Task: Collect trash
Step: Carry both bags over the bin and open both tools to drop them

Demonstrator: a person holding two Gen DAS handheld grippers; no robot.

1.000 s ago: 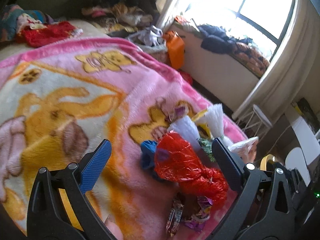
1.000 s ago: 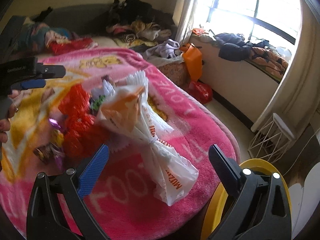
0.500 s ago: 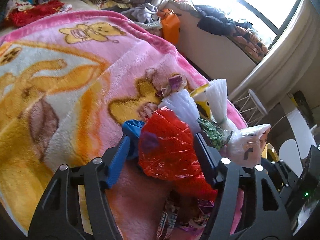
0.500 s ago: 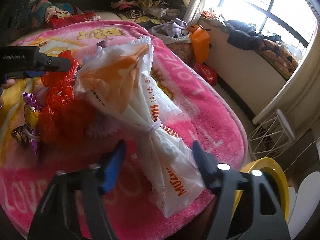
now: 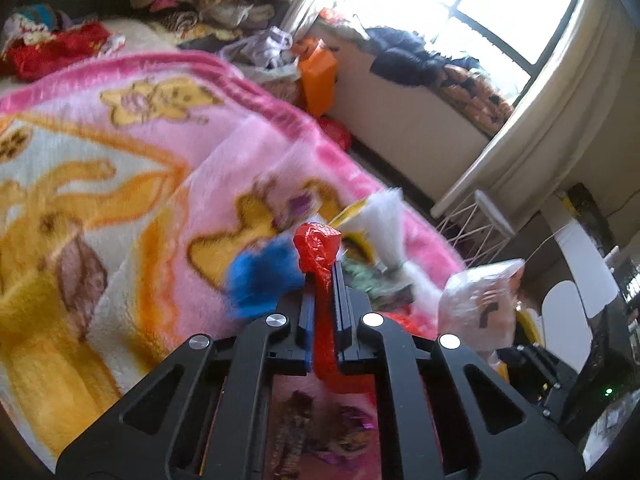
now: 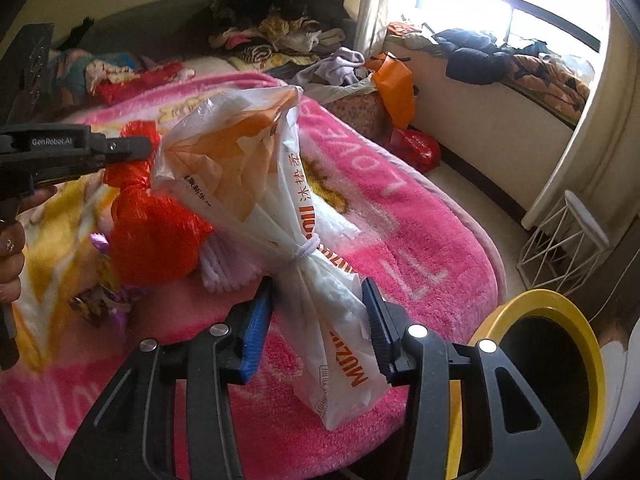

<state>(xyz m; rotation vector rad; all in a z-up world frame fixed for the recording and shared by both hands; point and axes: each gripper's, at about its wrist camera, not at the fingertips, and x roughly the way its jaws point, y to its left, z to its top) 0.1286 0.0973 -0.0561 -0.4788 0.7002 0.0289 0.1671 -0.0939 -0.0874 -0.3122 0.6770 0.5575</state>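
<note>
A tied red plastic bag [image 5: 316, 244] hangs pinched in my left gripper [image 5: 322, 276], which is shut on its knotted top; in the right wrist view the red bag [image 6: 152, 232] hangs lifted off the pink blanket [image 6: 400, 240] under that left gripper [image 6: 136, 146]. A white bag with orange print [image 6: 248, 168], tied at its neck, stands between the fingers of my right gripper [image 6: 318, 308]. Its jaws are closing and both pads touch the bag's sides. The white bag [image 5: 480, 304] also shows at the right of the left wrist view.
A blue fluffy piece [image 5: 264, 280] and shiny candy wrappers [image 6: 100, 300] lie on the blanket near the red bag. A yellow-rimmed bin [image 6: 560, 300] stands at the bed's edge, a white wire stool [image 6: 568, 232] behind it. Clothes pile at the far end.
Both grippers went from wide open to closed around their bags. The left one clamped the red bag's top and raised it slightly; the right one narrowed onto the white bag.
</note>
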